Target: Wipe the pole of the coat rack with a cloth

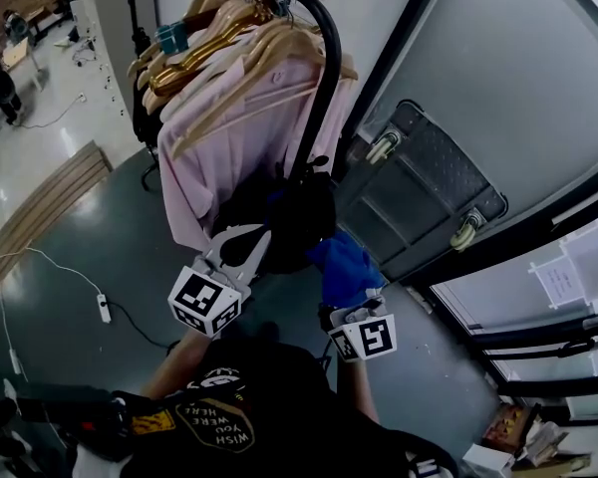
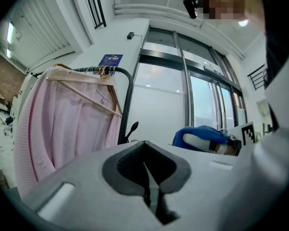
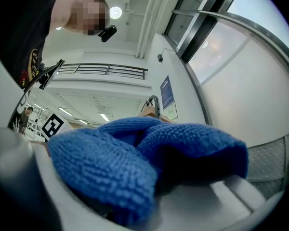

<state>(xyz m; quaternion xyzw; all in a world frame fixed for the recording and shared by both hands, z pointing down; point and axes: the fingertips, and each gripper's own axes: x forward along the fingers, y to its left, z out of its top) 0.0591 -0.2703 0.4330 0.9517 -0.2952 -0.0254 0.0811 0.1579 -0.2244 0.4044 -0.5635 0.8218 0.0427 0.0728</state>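
The coat rack's black pole (image 1: pixel 319 98) curves down from the hanger rail, and the same pole (image 2: pixel 126 105) rises past pink shirts (image 1: pixel 229 147) in the left gripper view. A blue cloth (image 1: pixel 345 267) is bunched in my right gripper (image 1: pixel 347 289), just right of the pole's lower part. The cloth (image 3: pixel 149 162) fills the right gripper view and hides the jaws. My left gripper (image 1: pixel 247 242) is shut and empty, its tip close to the pole's left side. In its own view, the left gripper (image 2: pixel 147 186) has its jaws pressed together.
Wooden hangers (image 1: pixel 219 38) crowd the rail above the shirts. A grey metal ramp plate (image 1: pixel 419 192) lies against the glass wall on the right. A white power strip (image 1: pixel 103 309) and cable lie on the floor at left, beside wooden boards (image 1: pixel 50 202).
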